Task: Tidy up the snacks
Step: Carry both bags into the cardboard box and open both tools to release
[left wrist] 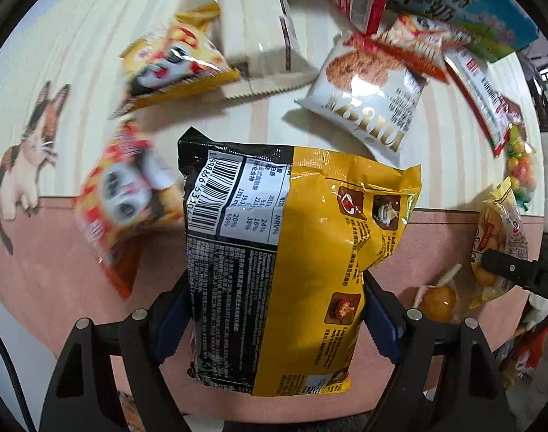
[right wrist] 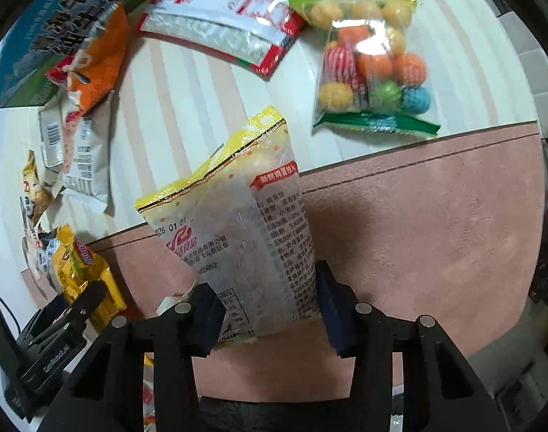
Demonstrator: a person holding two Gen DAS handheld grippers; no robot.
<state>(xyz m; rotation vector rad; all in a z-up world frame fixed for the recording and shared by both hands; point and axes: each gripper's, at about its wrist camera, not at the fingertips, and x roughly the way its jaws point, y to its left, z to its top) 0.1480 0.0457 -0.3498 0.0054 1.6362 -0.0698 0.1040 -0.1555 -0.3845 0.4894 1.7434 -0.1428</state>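
On the far left of the left wrist view a cat picture [left wrist: 25, 158] is printed on the striped desk [left wrist: 94, 36], which turns pink nearer the camera. Next come two blurred packets with panda faces [left wrist: 173, 61], one yellow above and one red-and-yellow [left wrist: 119, 198] below it, and a pale plastic-wrapped block [left wrist: 259, 32] lies just beside the upper one. In the middle the left gripper [left wrist: 274, 309] has its jaws closed on a yellow-and-black noodle packet [left wrist: 292, 252], held upright above the pink strip; its back shows a barcode, a nutrition table headed "NRV%" with 24%, 16%, 38%, 20% and 65%, and small print too fine to read. To its right lies one white pouch [left wrist: 367, 90] with a brown crumbly picture and large gold letters I cannot read with certainty, then a small red sachet [left wrist: 360, 3] and a blue-green carton [left wrist: 454, 0] with large Chinese characters along the far edge. In the right wrist view the same carton [right wrist: 58, 28] sits at the upper left, with an orange packet [right wrist: 97, 57] leaning on it and two grey-white pouches [right wrist: 83, 158] below. In the centre the right gripper [right wrist: 270, 309] has its jaws clamped on a yellow-topped translucent egg-snack bag [right wrist: 238, 223], held over the pink part of the desk; it reads "026 01" and carries Chinese print. Further right lie one red-bordered white packet [right wrist: 220, 25] and one clear bag of coloured balls [right wrist: 371, 64], at least a dozen: yellow, orange, green, blue and striped.
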